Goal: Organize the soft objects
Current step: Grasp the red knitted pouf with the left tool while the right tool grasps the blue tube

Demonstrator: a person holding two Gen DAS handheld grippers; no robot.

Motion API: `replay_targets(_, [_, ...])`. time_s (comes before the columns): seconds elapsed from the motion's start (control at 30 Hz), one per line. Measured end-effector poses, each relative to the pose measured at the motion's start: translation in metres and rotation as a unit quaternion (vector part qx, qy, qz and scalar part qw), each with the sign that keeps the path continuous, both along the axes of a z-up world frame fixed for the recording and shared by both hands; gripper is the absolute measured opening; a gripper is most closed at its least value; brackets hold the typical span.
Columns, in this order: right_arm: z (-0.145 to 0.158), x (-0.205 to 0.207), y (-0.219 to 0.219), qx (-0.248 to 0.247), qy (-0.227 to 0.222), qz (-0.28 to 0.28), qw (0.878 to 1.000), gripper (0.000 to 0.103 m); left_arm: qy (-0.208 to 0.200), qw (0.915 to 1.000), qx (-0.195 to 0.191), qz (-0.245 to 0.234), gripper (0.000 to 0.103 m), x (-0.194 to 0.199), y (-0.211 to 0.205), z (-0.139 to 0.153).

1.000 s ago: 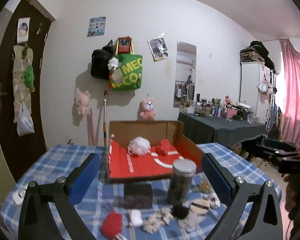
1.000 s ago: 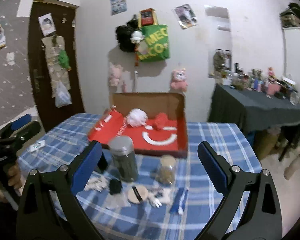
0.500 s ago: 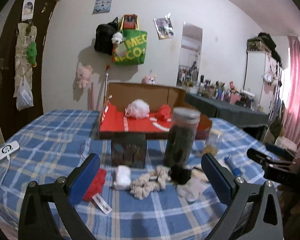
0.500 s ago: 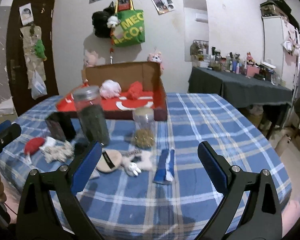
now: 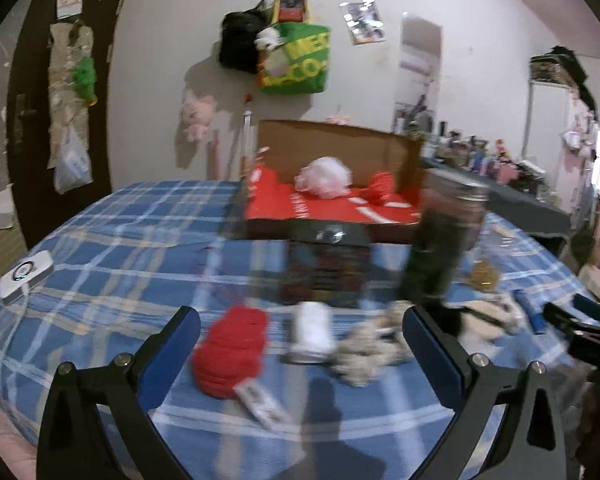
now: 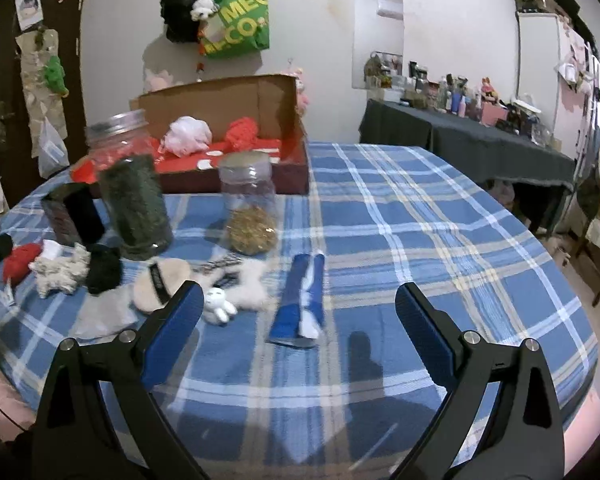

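Note:
My left gripper (image 5: 300, 352) is open just above the near table edge, with a red knitted piece (image 5: 232, 350), a white roll (image 5: 310, 334) and a beige tuft (image 5: 366, 354) between and beyond its fingers. My right gripper (image 6: 298, 320) is open, a folded blue cloth (image 6: 300, 300) lying just ahead between its fingers. Left of it lie a white plush bunny (image 6: 220, 306), a beige puff (image 6: 160, 284), a black pom (image 6: 104, 268) and a grey cloth (image 6: 104, 316). The cardboard box (image 6: 260, 92) with red lining holds a white pouf (image 6: 188, 136) and red yarn (image 6: 242, 132).
On the blue plaid tablecloth (image 6: 420, 220) stand a tall dark jar (image 6: 134, 200), a clear jar (image 6: 250, 208) with brown filling and a dark box (image 6: 74, 216). A white device (image 5: 26, 276) lies at the left edge. A dark side table (image 6: 480, 140) stands at the right.
Both grippers have dropped lower and come closer to the table. The soft items in front now look larger. Both stay open with nothing held.

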State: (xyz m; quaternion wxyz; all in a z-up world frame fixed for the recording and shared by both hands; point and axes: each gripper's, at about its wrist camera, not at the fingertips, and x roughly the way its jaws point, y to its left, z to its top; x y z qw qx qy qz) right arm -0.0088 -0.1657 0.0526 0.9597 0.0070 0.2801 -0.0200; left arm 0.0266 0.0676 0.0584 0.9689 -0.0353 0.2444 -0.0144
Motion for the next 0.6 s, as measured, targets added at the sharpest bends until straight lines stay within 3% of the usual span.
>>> replay_targets(0.2, [-0.007,0.01,-0.01,-0.013,0.014,-0.014,1.0,0.098,0.038,0.9987,0.008,0.033,0.103,0.016,0.037,-0.009])
replay_targets(0.33, [-0.012,0.017,-0.016,-0.018,0.026,-0.018,0.999,0.095,0.067,0.997,0.026,0.029,0.099,0.024,0.042,-0.021])
replay_targets(0.4, [-0.016,0.021,-0.017,-0.015,0.034,-0.018,0.999,0.074,0.077,0.9962,0.034,0.019,0.087,0.026,0.039,-0.027])
replay_targets(0.47, [-0.02,0.024,-0.017,-0.015,0.046,-0.013,0.999,0.057,0.088,0.9953,0.038,0.01,0.062,0.03,0.035,-0.032])
replay_targets(0.5, [-0.022,0.026,-0.016,-0.016,0.052,-0.011,0.998,0.05,0.096,0.9948,0.034,-0.001,0.045,0.032,0.034,-0.036])
replay_targets(0.53, [-0.025,0.028,-0.016,-0.009,0.059,0.0,0.998,0.046,0.098,0.9947,0.029,-0.009,0.045,0.032,0.032,-0.037])
replay_targets(0.57, [-0.027,0.028,-0.017,0.002,0.063,0.012,0.998,0.025,0.091,0.9953,0.033,-0.005,0.044,0.03,0.031,-0.036])
replay_targets(0.6, [-0.027,0.027,-0.016,0.002,0.06,0.015,0.998,0.019,0.083,0.9959,0.036,-0.006,0.043,0.028,0.03,-0.035])
